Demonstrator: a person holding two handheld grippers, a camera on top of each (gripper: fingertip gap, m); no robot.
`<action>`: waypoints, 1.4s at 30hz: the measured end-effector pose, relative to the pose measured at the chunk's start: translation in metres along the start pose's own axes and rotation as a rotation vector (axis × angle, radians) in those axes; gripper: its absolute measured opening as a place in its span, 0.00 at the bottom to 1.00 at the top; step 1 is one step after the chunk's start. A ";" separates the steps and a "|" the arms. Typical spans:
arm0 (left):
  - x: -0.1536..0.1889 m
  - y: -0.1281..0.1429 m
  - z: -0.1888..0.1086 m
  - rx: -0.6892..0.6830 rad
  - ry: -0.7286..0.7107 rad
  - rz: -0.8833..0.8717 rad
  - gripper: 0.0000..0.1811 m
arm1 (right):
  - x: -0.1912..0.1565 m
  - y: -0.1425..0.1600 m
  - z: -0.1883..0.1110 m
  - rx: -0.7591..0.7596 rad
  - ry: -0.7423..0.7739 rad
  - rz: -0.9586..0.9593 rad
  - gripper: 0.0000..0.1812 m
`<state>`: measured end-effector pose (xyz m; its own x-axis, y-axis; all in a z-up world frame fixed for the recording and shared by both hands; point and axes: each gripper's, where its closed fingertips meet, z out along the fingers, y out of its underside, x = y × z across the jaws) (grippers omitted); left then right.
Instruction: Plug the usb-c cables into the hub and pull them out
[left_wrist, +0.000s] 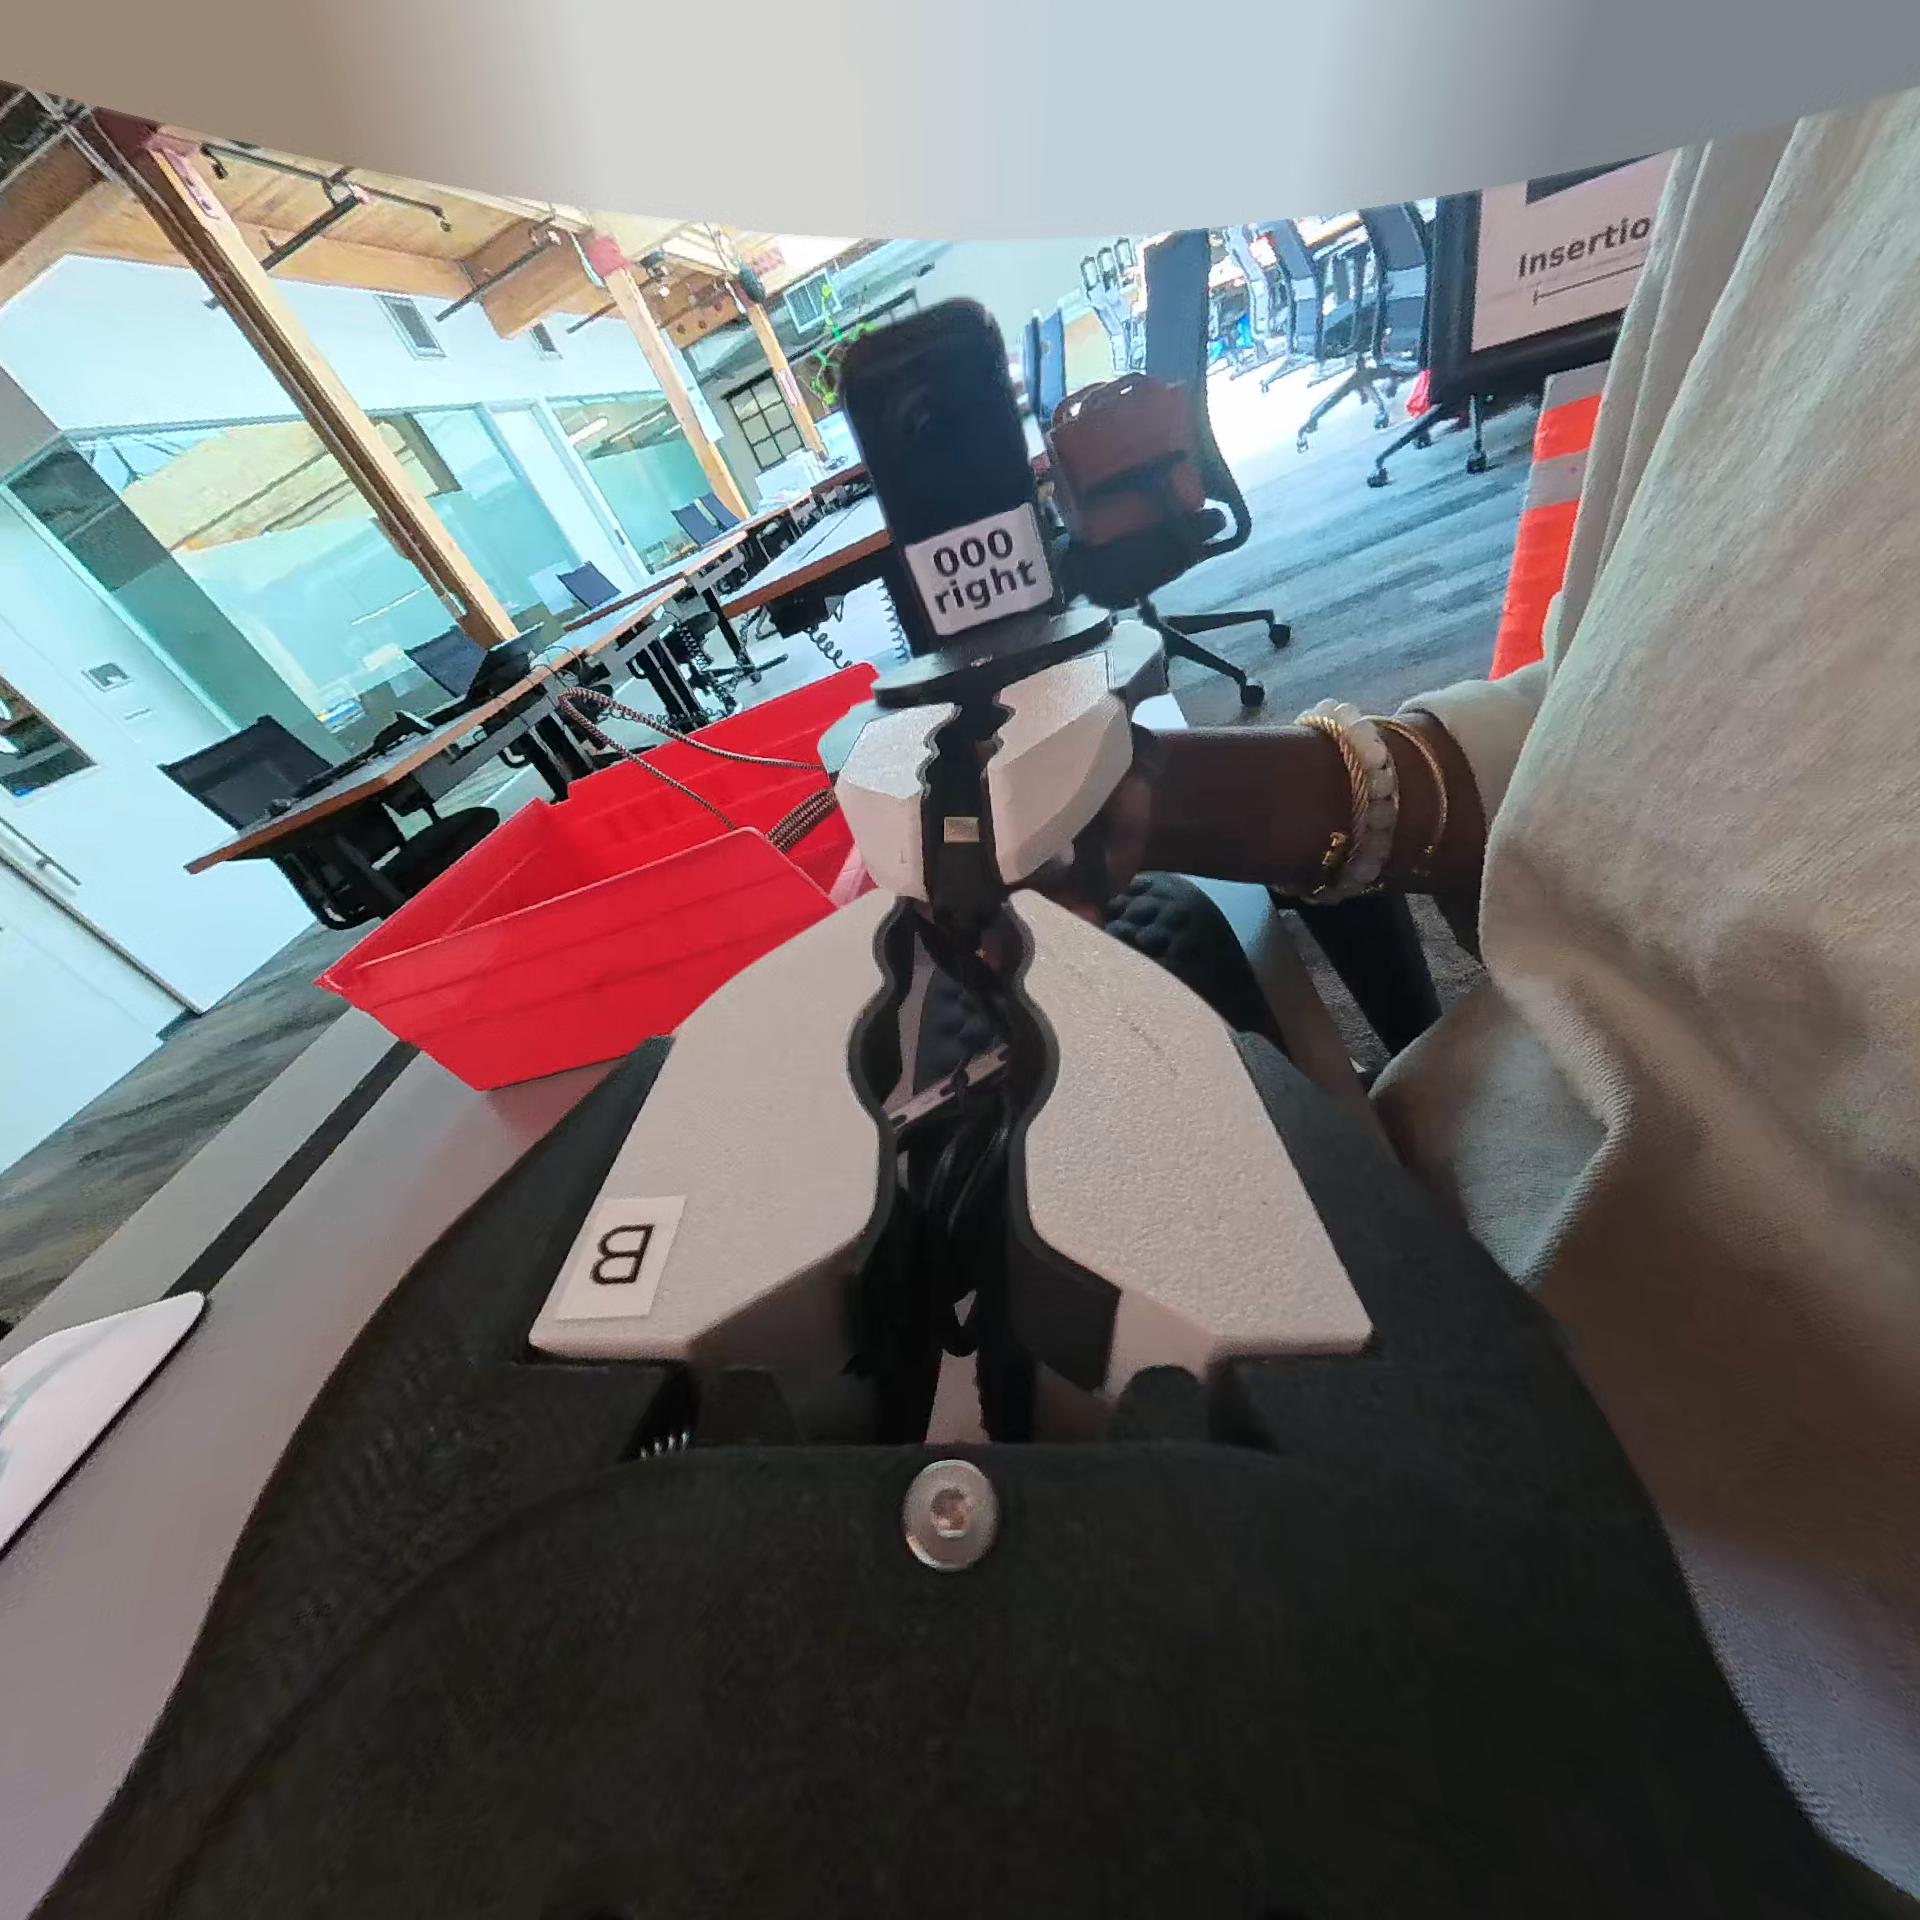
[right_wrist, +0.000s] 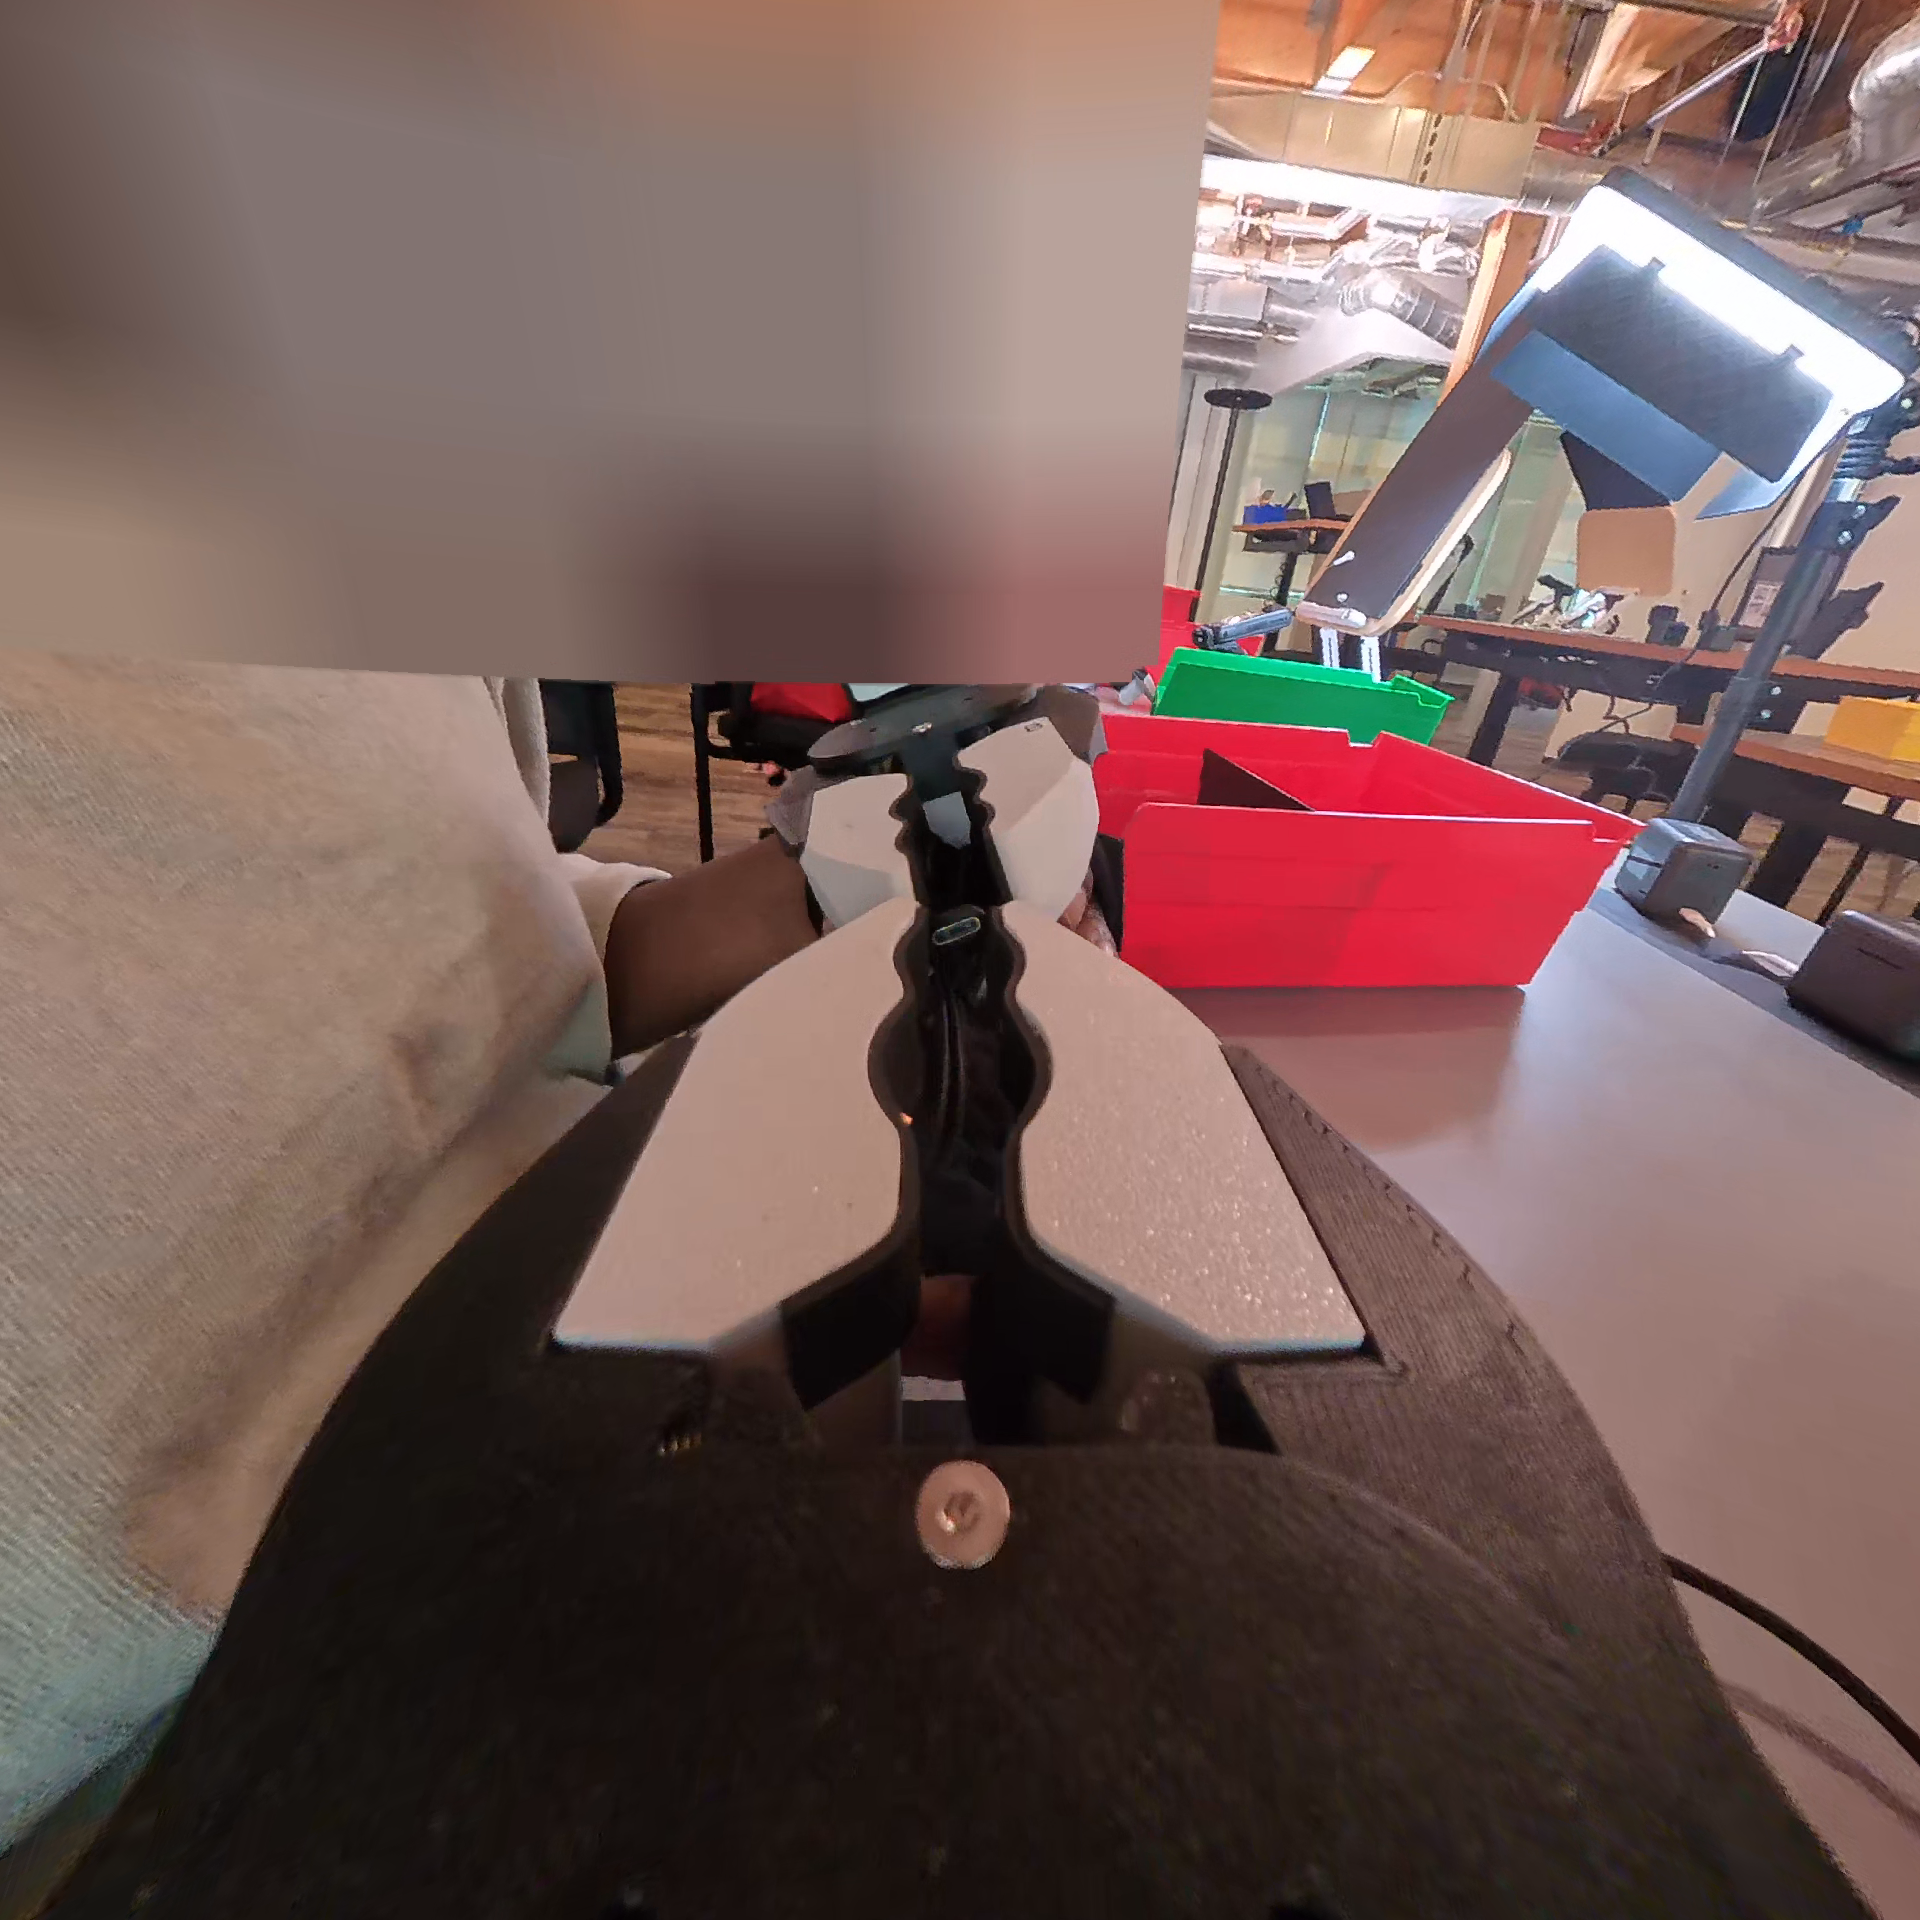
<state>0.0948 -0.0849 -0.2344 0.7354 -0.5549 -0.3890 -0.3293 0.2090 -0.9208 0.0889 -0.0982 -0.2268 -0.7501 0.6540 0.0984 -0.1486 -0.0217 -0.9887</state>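
The two tongs face each other nose to nose, lifted above the table (right_wrist: 1558, 1143) in front of the person's torso.

The left tongs (left_wrist: 961, 914) are closed on a dark object. From the right wrist view, its end shows a small slot-shaped port (right_wrist: 956, 928) turned toward the right tongs, so this is probably the hub. A black cord (left_wrist: 951, 1195) runs back between the left fingers (left_wrist: 758, 1143).

The right tongs (right_wrist: 956, 935) are also closed, on a black cable. In the left wrist view they appear farther off (left_wrist: 961, 821), with a short metal-tipped plug (left_wrist: 958, 831) poking out toward the left tongs. A braided cable (left_wrist: 707, 743) trails from them back toward the red bin (left_wrist: 582, 935) at the far edge of the table.

Holding both parts in the air, tip to tip, lets each wrist camera look straight down the axis of the mating part, which probably helps line the plug up with the port. The plug and port look very near, but I cannot tell whether they touch or are already seated.

A second red bin (right_wrist: 1351, 883) and a green bin (right_wrist: 1299, 686) sit toward the table's far edge, well clear of the work.
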 end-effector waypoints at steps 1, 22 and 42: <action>0.000 -0.001 0.000 0.004 0.002 -0.008 0.07 | 0.000 -0.001 0.000 0.007 -0.003 0.005 0.05; -0.034 0.014 -0.048 -0.263 -0.200 -0.019 0.05 | 0.015 0.029 -0.060 -0.481 0.129 -0.194 0.29; -0.036 0.025 -0.035 -0.311 -0.235 -0.070 0.05 | 0.018 0.097 -0.089 -0.887 0.810 -0.436 0.07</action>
<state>0.0390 -0.0880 -0.2428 0.8659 -0.3522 -0.3552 -0.4111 -0.0966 -0.9064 0.1185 -0.0212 -0.3309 -0.0960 0.7581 0.6451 0.4319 0.6156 -0.6591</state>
